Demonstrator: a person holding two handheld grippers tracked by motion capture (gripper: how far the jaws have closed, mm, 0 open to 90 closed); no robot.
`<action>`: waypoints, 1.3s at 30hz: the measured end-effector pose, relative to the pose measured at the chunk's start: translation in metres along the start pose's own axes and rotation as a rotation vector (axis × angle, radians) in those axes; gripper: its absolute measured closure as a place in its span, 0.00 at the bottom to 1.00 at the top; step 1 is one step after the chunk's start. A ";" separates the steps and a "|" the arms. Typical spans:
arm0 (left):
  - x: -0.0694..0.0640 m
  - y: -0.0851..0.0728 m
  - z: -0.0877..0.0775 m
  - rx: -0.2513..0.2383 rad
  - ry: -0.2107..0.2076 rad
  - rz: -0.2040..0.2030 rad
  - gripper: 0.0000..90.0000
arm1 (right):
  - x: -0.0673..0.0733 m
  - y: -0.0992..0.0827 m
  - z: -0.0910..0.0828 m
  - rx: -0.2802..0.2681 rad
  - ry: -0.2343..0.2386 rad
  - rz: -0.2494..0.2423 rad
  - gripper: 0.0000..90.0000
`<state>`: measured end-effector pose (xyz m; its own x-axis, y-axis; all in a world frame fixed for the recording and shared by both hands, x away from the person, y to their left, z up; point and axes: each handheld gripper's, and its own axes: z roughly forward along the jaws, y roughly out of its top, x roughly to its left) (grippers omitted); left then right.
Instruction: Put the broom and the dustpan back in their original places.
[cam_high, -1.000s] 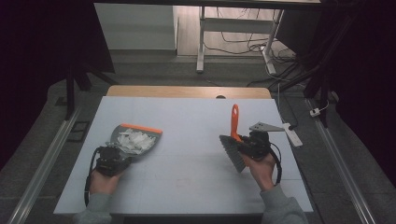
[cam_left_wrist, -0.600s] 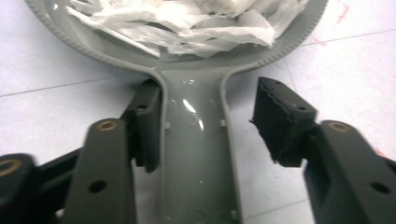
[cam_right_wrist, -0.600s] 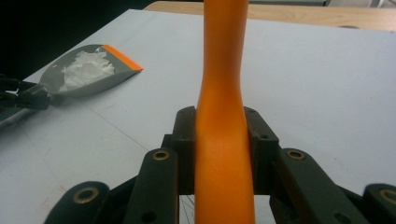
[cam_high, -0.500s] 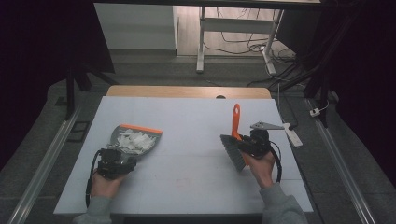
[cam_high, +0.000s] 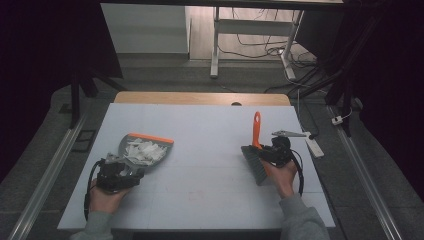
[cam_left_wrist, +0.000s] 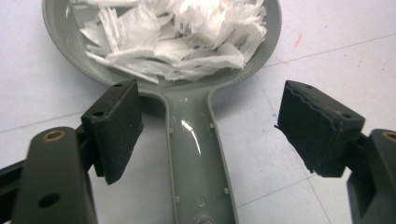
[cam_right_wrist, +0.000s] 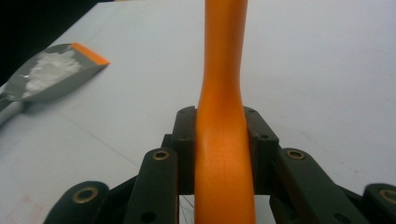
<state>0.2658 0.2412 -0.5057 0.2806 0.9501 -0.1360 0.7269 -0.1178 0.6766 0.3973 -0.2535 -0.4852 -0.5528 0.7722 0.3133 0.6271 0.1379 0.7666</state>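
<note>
A grey dustpan (cam_high: 150, 139) with an orange lip lies at the table's left, with white paper scraps (cam_high: 142, 149) piled in it. My left gripper (cam_high: 129, 169) sits at its near end. Its jaws have just been opening and now stand open on either side of the dustpan handle (cam_left_wrist: 196, 158) without touching it. In the left gripper view the scraps (cam_left_wrist: 177, 32) lie just ahead of the left gripper (cam_left_wrist: 210, 107). At the right, my right gripper (cam_high: 267, 152) is shut on the orange handle of a brush (cam_high: 256, 127), whose dark bristles point toward me. The pads of the right gripper (cam_right_wrist: 222, 126) press on the handle (cam_right_wrist: 223, 56).
The white table (cam_high: 200, 200) has a wooden strip along its far edge. A white power strip (cam_high: 315, 145) lies at the right edge, next to my right hand. The dustpan (cam_right_wrist: 56, 74) appears at far left in the right gripper view. Desk legs and cables stand beyond the table.
The left jaws have opened off the dustpan handle, and the dustpan stays on the table. My right hand has shifted slightly to the right with the brush.
</note>
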 end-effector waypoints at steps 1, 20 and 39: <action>0.000 0.000 -0.001 -0.002 0.001 0.001 0.25 | -0.004 -0.001 0.002 0.003 0.000 0.016 0.77; 0.005 0.003 -0.001 0.004 -0.024 0.009 0.24 | -0.040 -0.006 0.009 0.096 -0.186 0.064 0.59; 0.009 0.005 0.001 -0.005 -0.077 0.066 0.24 | -0.021 -0.007 -0.024 0.051 -0.184 -0.141 0.48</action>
<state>0.2724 0.2485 -0.5044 0.3754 0.9152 -0.1463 0.7023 -0.1779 0.6893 0.3913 -0.2861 -0.4839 -0.5305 0.8424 0.0944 0.5803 0.2797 0.7649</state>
